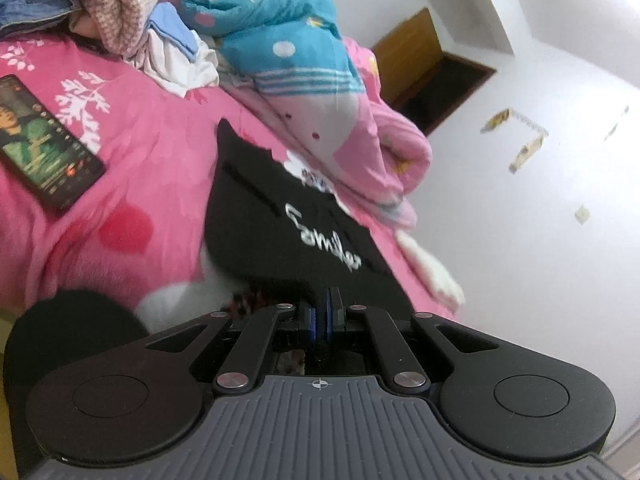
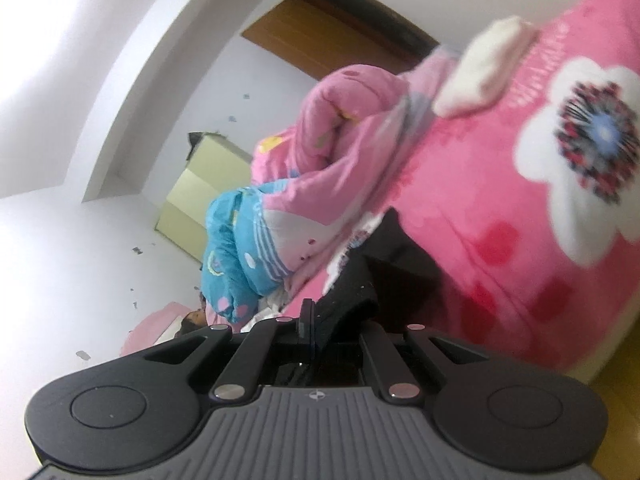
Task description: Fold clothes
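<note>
A black garment (image 1: 280, 216) with white script lettering lies stretched over the pink flowered bed cover (image 1: 152, 152). My left gripper (image 1: 323, 304) is shut on its near edge, blue pads pressed together on the cloth. In the right wrist view my right gripper (image 2: 316, 316) is shut on another bunched part of the same black garment (image 2: 384, 276), which drapes over the right finger and hides it. Both views are tilted and slightly blurred.
A phone (image 1: 44, 140) with a lit screen lies on the bed at left. A heap of clothes (image 1: 120, 4) and a rolled blue and pink quilt (image 1: 280, 40) sit at the far side. A white cloth (image 2: 484, 64) lies on the bed. White walls and a brown door (image 2: 320, 40) stand beyond.
</note>
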Available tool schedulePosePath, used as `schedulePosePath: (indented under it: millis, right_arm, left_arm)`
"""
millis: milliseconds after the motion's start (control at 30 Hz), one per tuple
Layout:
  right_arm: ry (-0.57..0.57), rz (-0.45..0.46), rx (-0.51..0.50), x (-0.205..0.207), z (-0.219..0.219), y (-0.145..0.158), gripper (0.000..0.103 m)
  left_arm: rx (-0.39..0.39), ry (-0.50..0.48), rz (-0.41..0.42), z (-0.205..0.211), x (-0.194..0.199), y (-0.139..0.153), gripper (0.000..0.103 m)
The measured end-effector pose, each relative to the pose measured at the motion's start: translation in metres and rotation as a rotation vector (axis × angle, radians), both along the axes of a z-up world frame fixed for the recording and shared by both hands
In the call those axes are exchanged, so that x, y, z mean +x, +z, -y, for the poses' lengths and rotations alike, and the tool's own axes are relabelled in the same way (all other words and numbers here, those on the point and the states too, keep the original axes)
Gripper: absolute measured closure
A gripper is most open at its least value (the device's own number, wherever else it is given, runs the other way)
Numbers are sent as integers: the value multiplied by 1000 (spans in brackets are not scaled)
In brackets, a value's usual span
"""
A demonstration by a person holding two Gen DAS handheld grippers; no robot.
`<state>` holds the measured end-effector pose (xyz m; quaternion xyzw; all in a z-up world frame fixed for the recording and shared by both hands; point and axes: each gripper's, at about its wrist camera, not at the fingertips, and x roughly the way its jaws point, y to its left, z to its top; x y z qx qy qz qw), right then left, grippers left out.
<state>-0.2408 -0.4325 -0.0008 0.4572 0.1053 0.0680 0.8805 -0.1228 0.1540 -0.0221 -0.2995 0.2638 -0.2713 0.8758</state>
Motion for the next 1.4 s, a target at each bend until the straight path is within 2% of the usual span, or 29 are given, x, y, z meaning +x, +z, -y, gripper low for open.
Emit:
schedulePosePath:
  millis: [267, 500, 633, 833, 933, 1033, 1100, 1200, 1267, 1400]
  right_arm:
    - [11, 35, -46, 79, 9, 20, 101]
    - [10, -1, -102, 167, 11, 17, 101]
    - [13, -36, -112, 219, 15, 6, 101]
    - [24, -119, -101, 290, 26, -22, 101]
    - [28, -182, -82, 317, 31, -43, 101]
    - [33, -277, -31, 337, 36, -69, 100]
    - [33, -333, 29, 343, 41, -85, 101]
    - [46, -308, 137, 340, 51, -96, 98]
    - [43, -283, 230, 336, 58, -102, 92]
    - [17, -234, 390, 324, 71, -105, 65]
  left_arm:
    - [-29, 75, 57, 10, 62, 15, 100]
    - [57, 158, 19, 34, 139, 13, 100]
    - [123, 196, -3, 47, 181, 8, 100]
    - [151, 221, -73, 57, 239, -17, 100]
    - [166, 229, -118, 59, 261, -34, 99]
    - [176, 230, -199, 59, 273, -54, 98]
    - [133, 219, -227, 53, 276, -59, 97]
    - [27, 210, -273, 40, 278, -64, 94]
    - [-67, 212, -313, 31, 278, -71, 94]
    - [-243, 236, -350, 13, 274, -82, 90]
